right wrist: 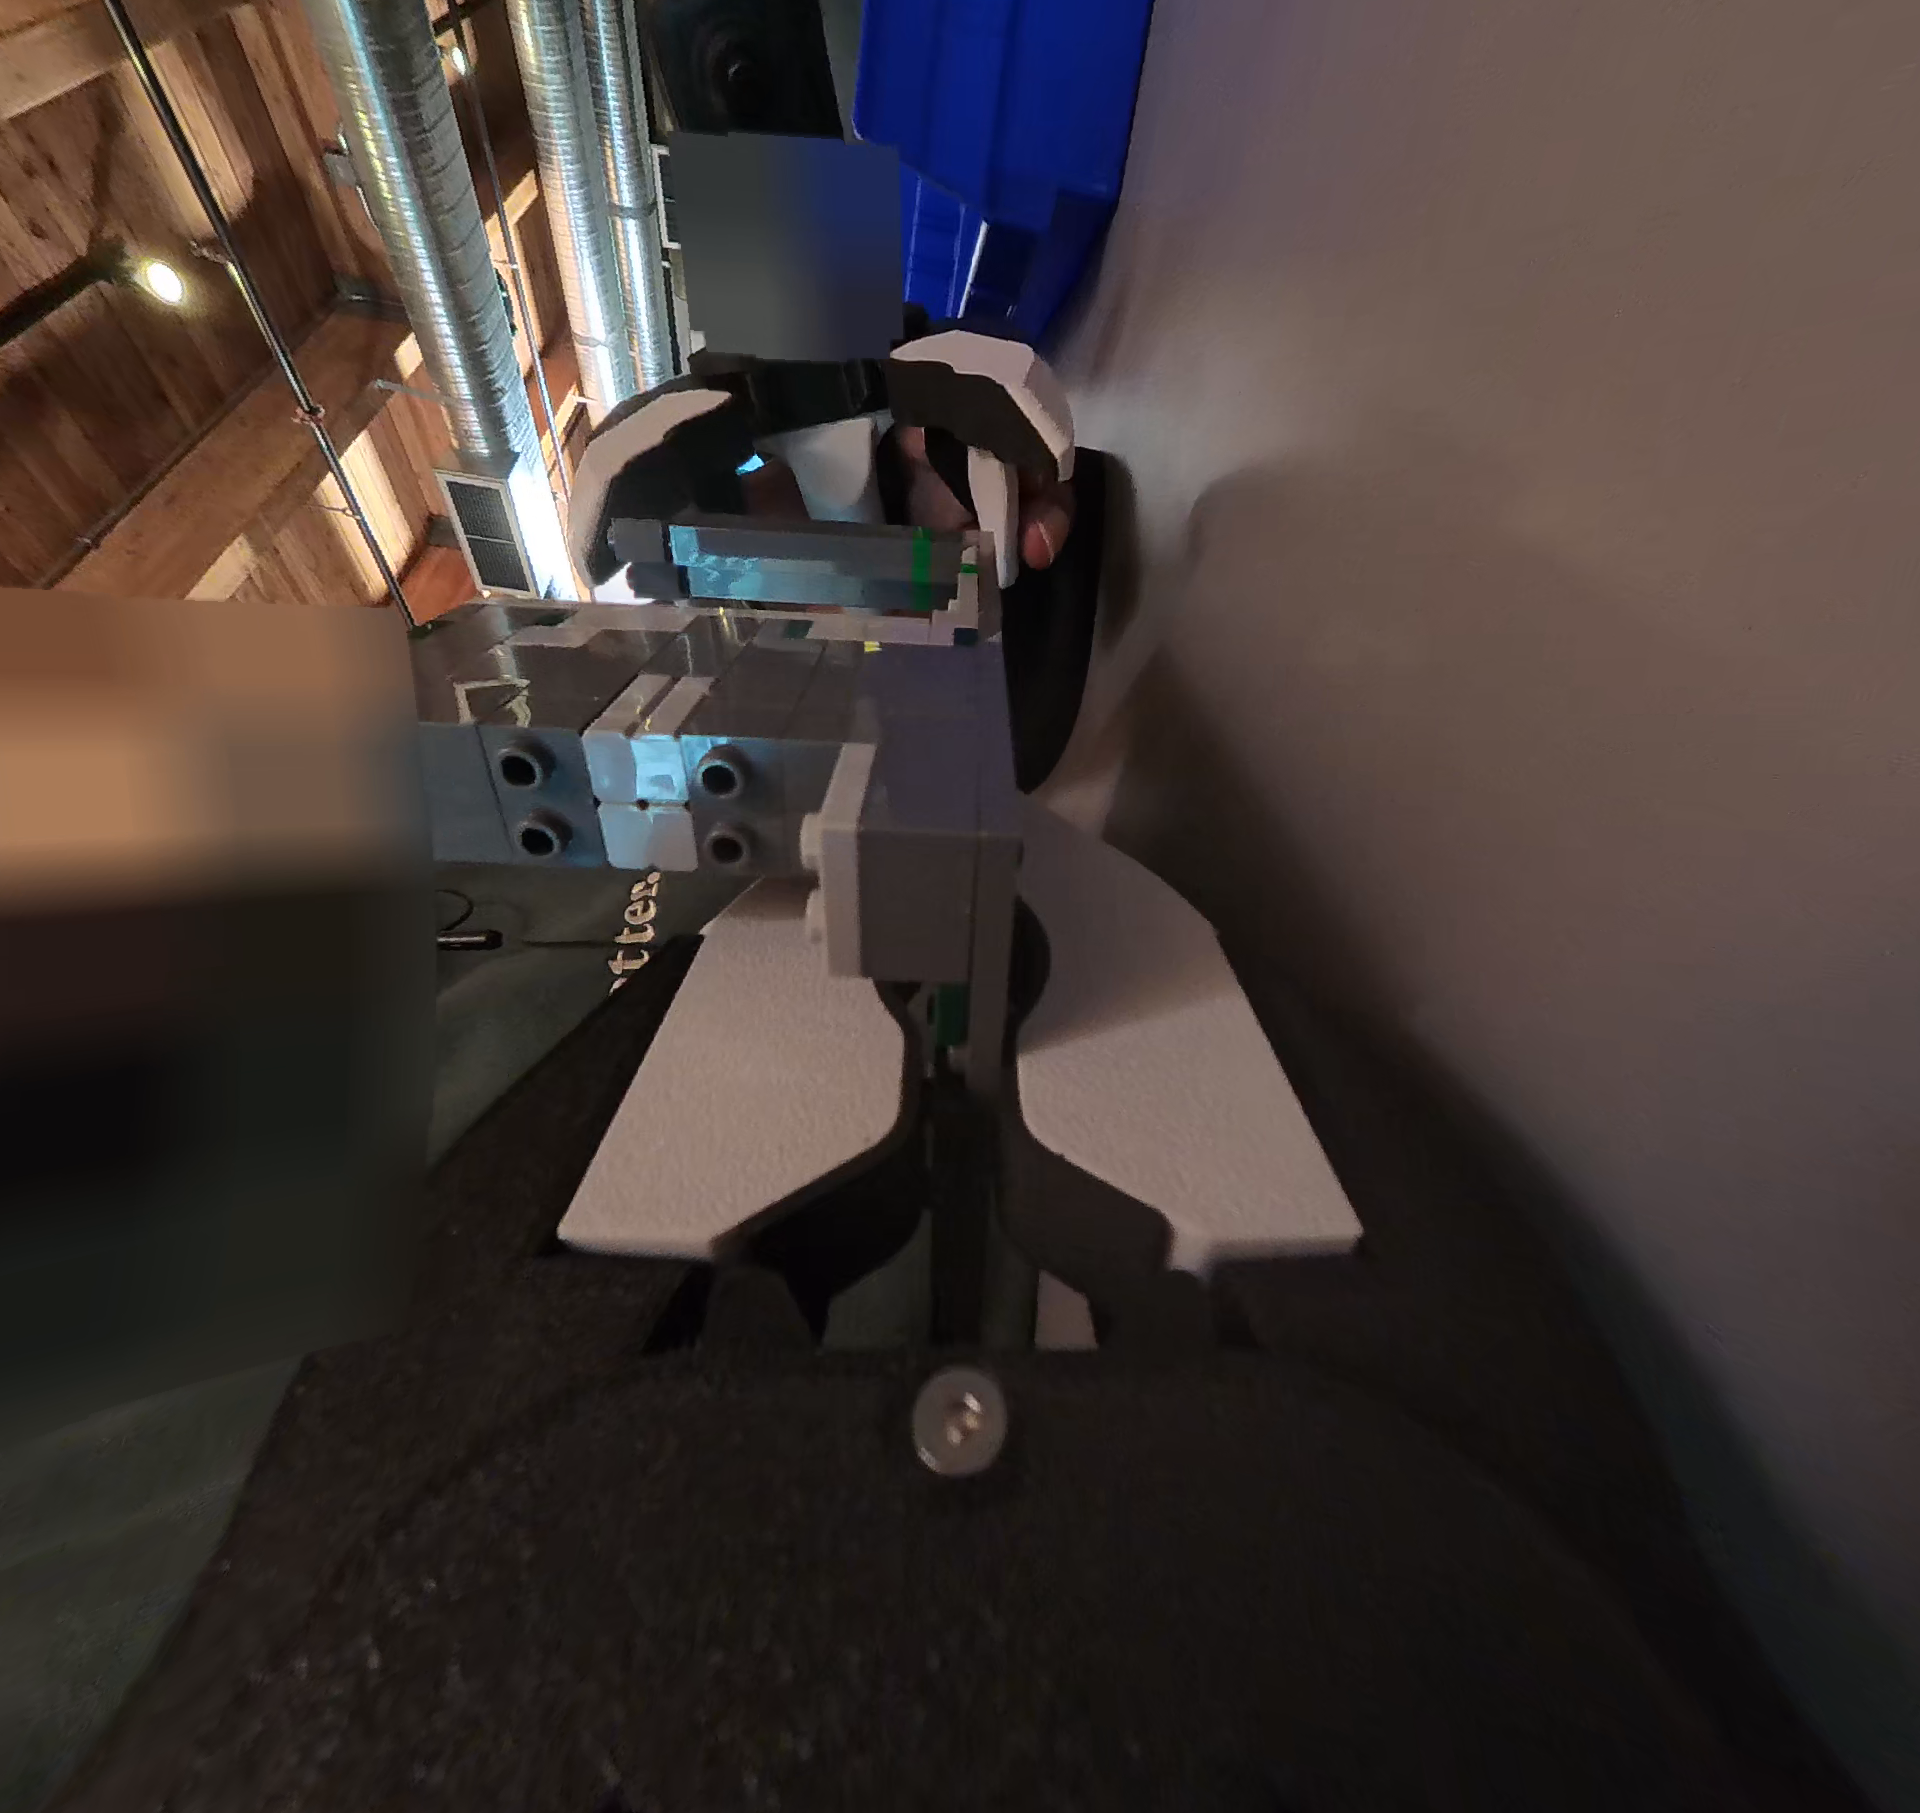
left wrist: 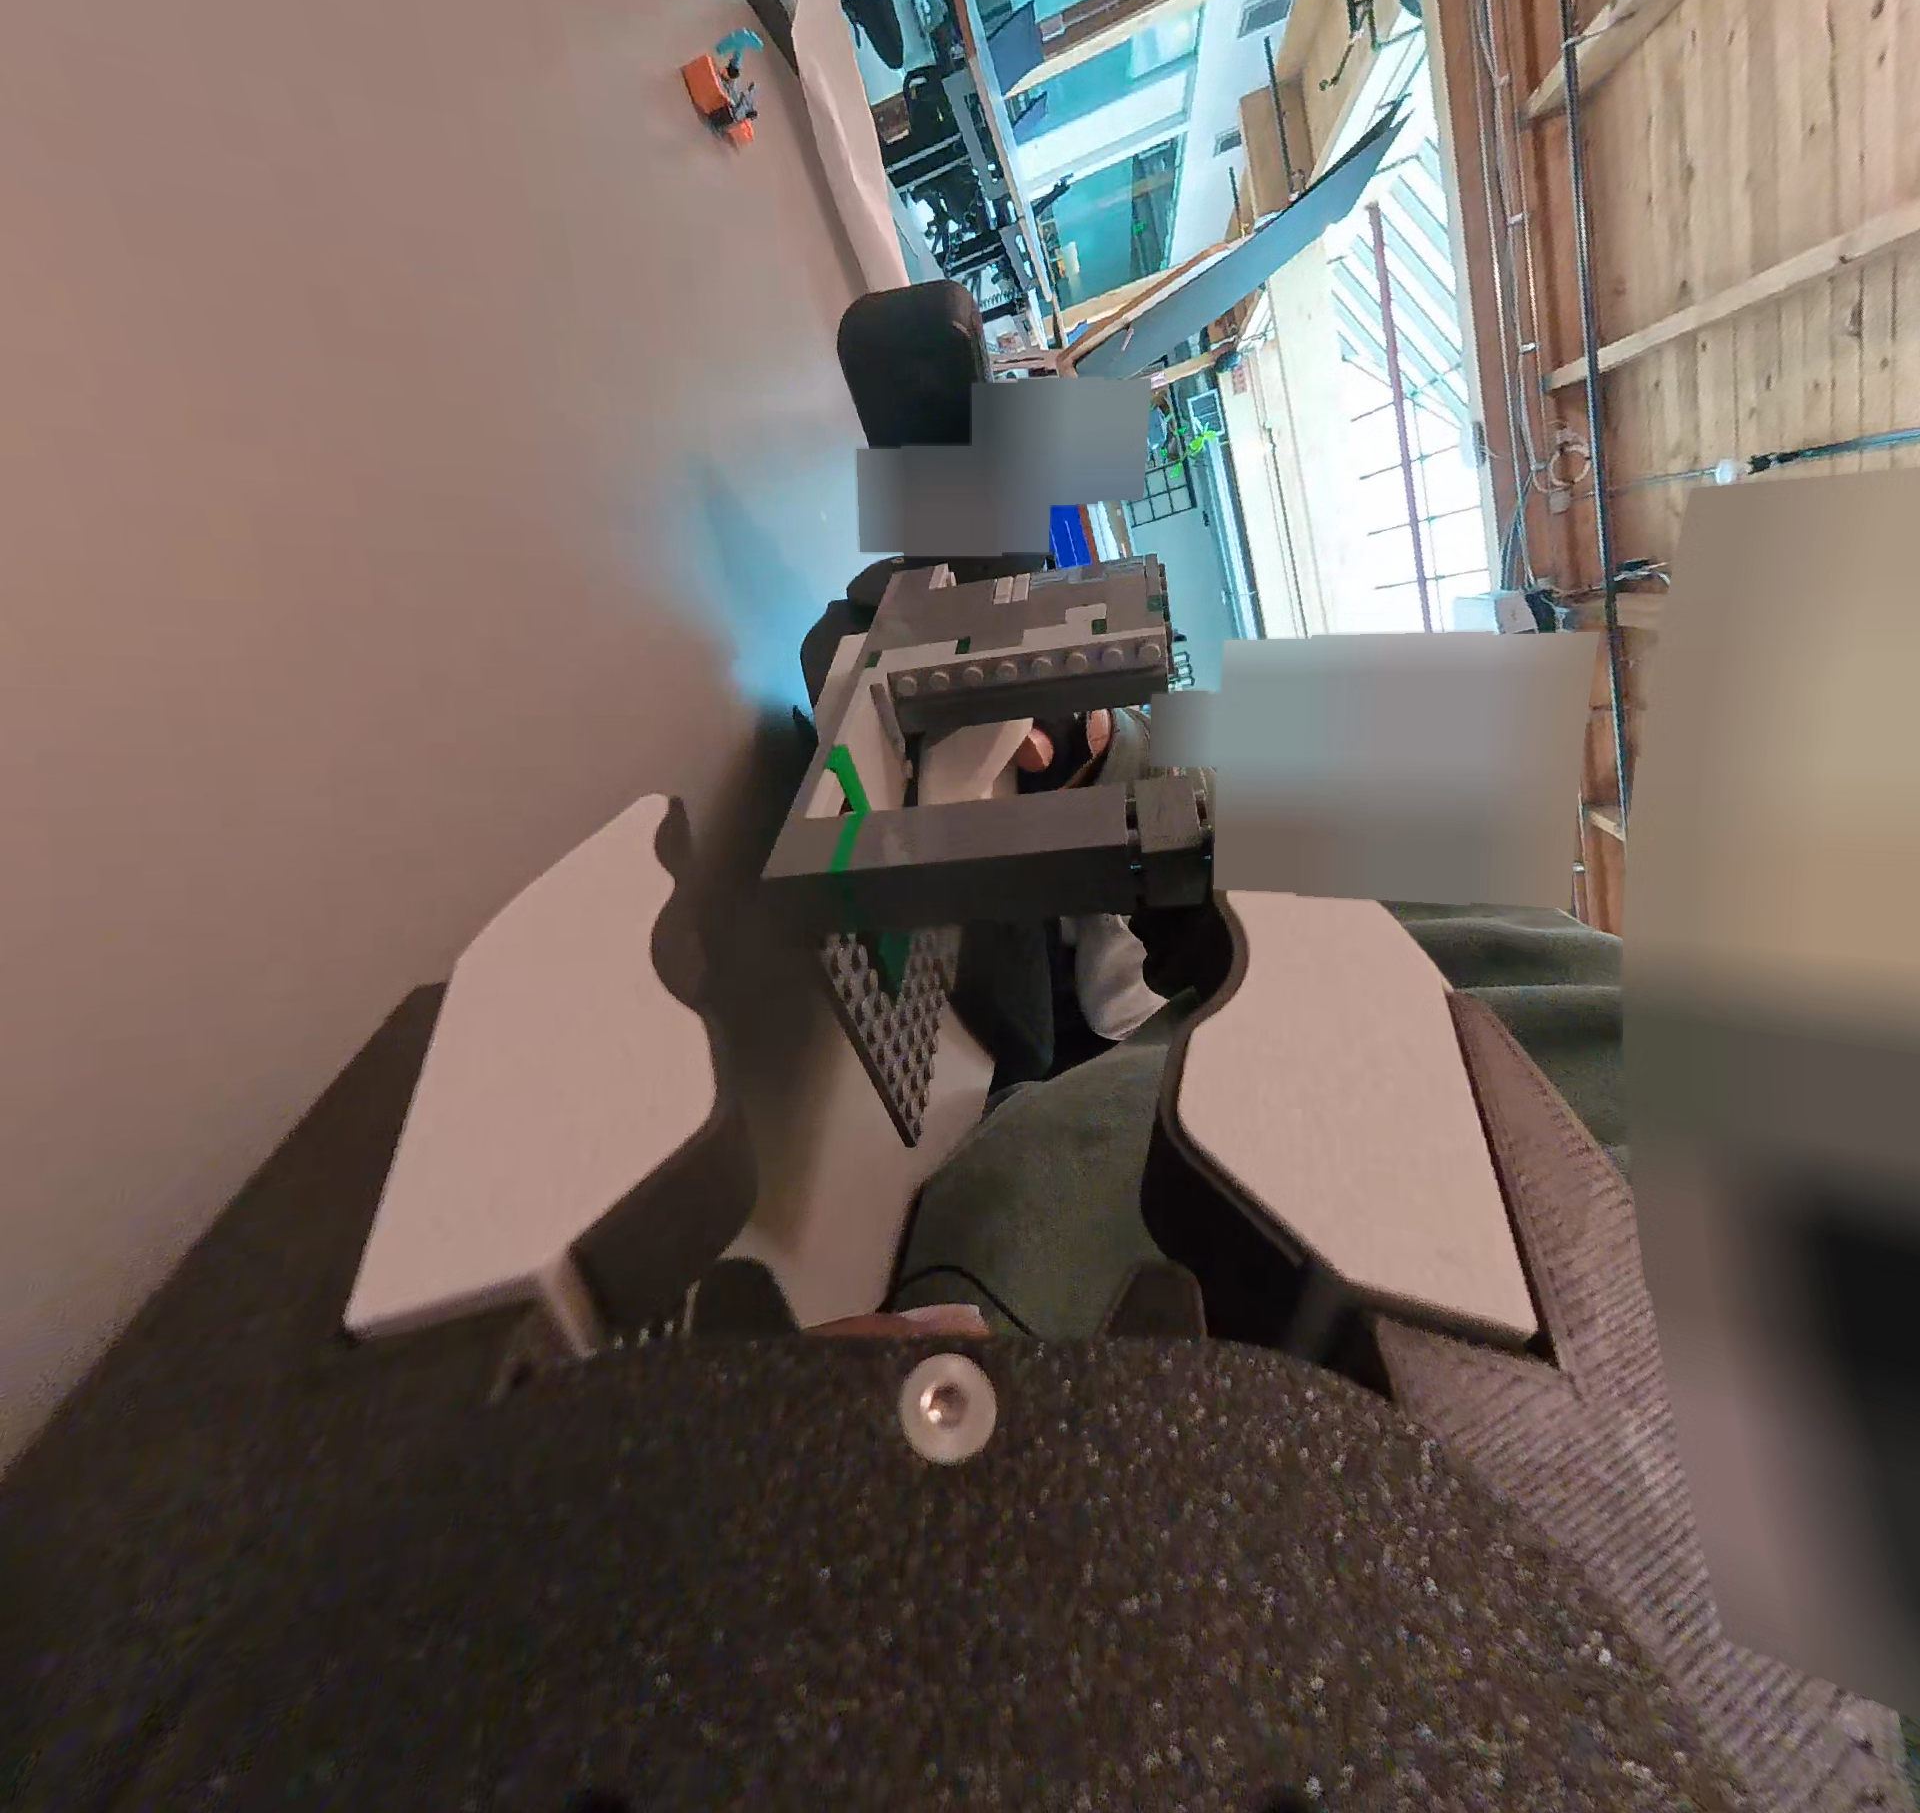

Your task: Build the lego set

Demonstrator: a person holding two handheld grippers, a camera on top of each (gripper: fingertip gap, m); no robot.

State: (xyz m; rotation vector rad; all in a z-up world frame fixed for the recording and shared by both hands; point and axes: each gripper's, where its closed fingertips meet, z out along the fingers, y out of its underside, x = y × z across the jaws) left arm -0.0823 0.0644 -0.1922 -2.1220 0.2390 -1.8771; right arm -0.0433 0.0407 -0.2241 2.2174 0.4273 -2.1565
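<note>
Right tongs point(right wrist: 961, 1046) clamped on the thin baseplate edge of the grey lego build point(right wrist: 748, 714), held off the bench point(right wrist: 1507, 620); left tongs point(left wrist: 935, 942) apart, flanking the build's far end.

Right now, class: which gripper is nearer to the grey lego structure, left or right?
Right. The right gripper is clamped on the grey lego structure; the left gripper is open, its fingers flanking the far side without touching.

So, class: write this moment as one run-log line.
right gripper: shut on grey brick-built lego frame | left gripper: open, fingers either side of frame | small orange lego piece: on table
</note>
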